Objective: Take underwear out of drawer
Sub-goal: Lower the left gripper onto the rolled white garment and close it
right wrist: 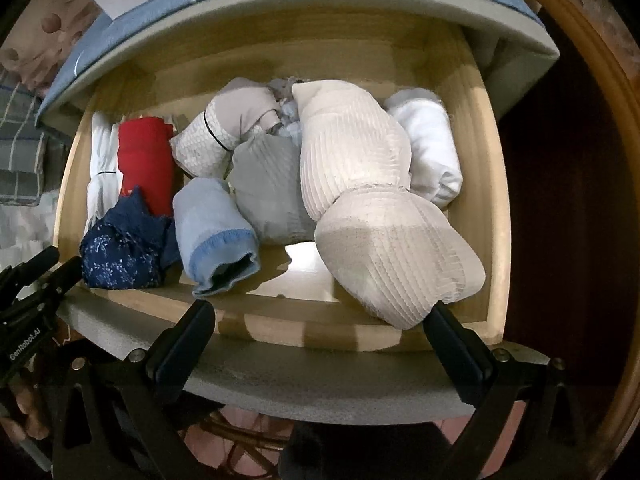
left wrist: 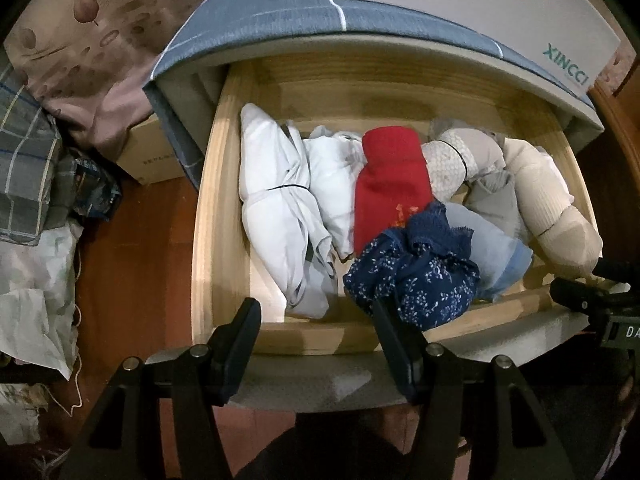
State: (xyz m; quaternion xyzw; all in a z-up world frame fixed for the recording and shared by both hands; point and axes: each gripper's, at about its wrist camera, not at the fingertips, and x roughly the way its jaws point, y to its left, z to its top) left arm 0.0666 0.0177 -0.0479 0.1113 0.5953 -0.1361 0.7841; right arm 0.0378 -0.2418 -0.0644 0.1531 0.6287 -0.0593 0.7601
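Note:
A pale wooden drawer (left wrist: 320,340) stands pulled out, packed with rolled underwear. At its front lies a navy floral piece (left wrist: 416,276), also at the left of the right wrist view (right wrist: 124,248). Behind it are a red roll (left wrist: 392,184), white rolls (left wrist: 276,208) and a light blue roll (right wrist: 212,232). A long beige ribbed bundle (right wrist: 392,248) fills the right side. My left gripper (left wrist: 314,312) is open over the front edge, its right finger touching the navy piece. My right gripper (right wrist: 320,312) is open too, its right finger at the beige bundle's near end.
A white box (left wrist: 480,8) sits on the blue-grey cloth cover (left wrist: 260,8) over the cabinet top. Left of the cabinet are a cardboard box (left wrist: 152,152), floral bedding (left wrist: 80,40) and plastic bags (left wrist: 36,300). Dark wooden furniture (right wrist: 560,200) stands at the right.

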